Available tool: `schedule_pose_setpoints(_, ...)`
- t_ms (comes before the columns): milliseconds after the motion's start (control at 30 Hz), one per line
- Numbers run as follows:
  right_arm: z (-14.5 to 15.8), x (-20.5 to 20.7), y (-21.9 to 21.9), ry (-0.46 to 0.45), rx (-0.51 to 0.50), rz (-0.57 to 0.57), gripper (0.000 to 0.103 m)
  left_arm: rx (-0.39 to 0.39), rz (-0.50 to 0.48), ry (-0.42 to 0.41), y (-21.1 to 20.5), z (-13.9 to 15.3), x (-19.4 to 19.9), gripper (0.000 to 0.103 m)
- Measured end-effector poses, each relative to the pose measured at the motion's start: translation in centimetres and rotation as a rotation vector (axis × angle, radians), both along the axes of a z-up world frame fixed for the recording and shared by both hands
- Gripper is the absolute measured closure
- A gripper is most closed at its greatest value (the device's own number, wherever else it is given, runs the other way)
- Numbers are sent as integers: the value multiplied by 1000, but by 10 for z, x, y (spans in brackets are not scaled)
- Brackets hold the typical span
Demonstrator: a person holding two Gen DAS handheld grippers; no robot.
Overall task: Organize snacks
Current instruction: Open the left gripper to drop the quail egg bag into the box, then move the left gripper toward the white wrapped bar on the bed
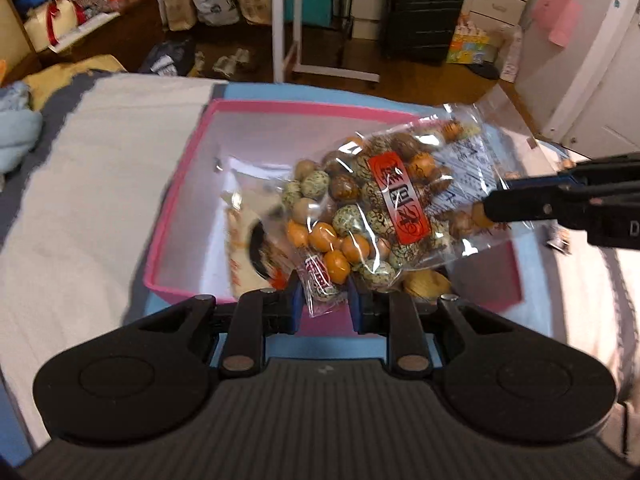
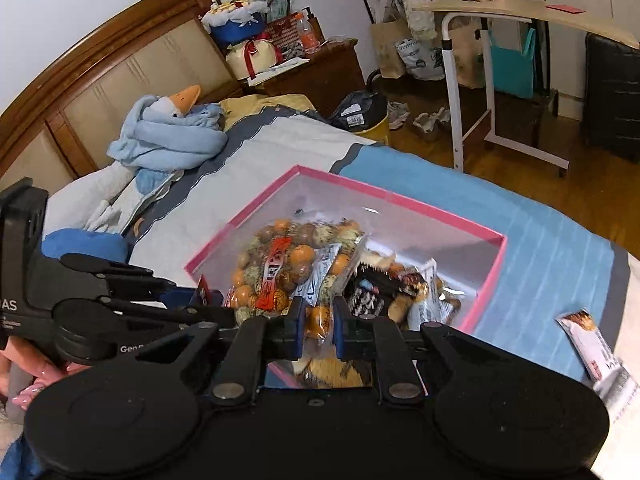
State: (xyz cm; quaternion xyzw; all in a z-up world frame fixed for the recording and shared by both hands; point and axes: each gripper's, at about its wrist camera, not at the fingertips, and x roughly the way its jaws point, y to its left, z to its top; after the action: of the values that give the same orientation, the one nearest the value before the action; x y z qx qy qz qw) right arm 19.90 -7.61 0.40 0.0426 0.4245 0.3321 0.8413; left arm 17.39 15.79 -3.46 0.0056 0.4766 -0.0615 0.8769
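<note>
A bedroom with a wooden floor, a black suitcase (image 1: 424, 10) and paper bags along the far wall lies behind a bed under a white and blue bedspread (image 1: 100, 184), on which sits the shallow pink-rimmed cardboard box (image 1: 176, 216). In the left wrist view the left gripper (image 1: 323, 300) has its jaws narrowed onto the near bottom corner of the clear plastic bag of speckled and orange coated nuts (image 1: 372, 208), which hangs over the box; the bag's long axis runs diagonally up and to the right, where the right gripper (image 1: 490, 210) pinches its far edge. In the right wrist view the same bag of nuts (image 2: 280, 268) lies straight ahead of the right gripper (image 2: 318, 326), whose jaws are closed on the bag's plastic, with the left gripper (image 2: 192, 300) reaching in from the left onto another corner. Other wrapped snacks (image 2: 384, 288) already rest in the box (image 2: 488, 280), and a white snack packet (image 2: 600, 356) lies outside on the bedspread, nearer the right hand. Both hands share the bag, so lowering it probably needs both together.
</note>
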Motion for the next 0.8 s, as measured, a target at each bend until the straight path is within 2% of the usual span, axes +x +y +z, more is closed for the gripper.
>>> schedule_pose_setpoints(100,-13,9,8,83,58,-8,81,141,43,-27,0,-5,10,78)
schedule_pose_setpoints(167,-23,7,16,110,54,-14,78,226,64,-63,-3,-6,10,67)
schedule_pose_setpoints(267,-26,-8,20,56,-34,3,74,183,60,-74,-5,-1,3,56)
schedule_pose_setpoints(333,-19,-20,8,24,-36,21,74,138,52,-82,-8,7,-4,55)
schedule_pose_setpoints(400,-6,-32,-9,-17,-51,29,72,118,34,-91,-14,15,-14,55)
schedule_pose_setpoints(467,10,-43,-27,-59,-87,35,65,104,25,-97,-20,25,-23,51)
schedule_pose_setpoints(533,26,-48,-43,-96,-118,40,64,75,8,-108,-30,39,-32,49)
schedule_pose_setpoints(633,49,-59,-75,-134,-131,30,54,28,-25,-136,-49,59,-47,44)
schedule_pose_setpoints(800,73,-80,-126,-187,-168,5,53,-2,-116,-161,-94,81,-65,39)
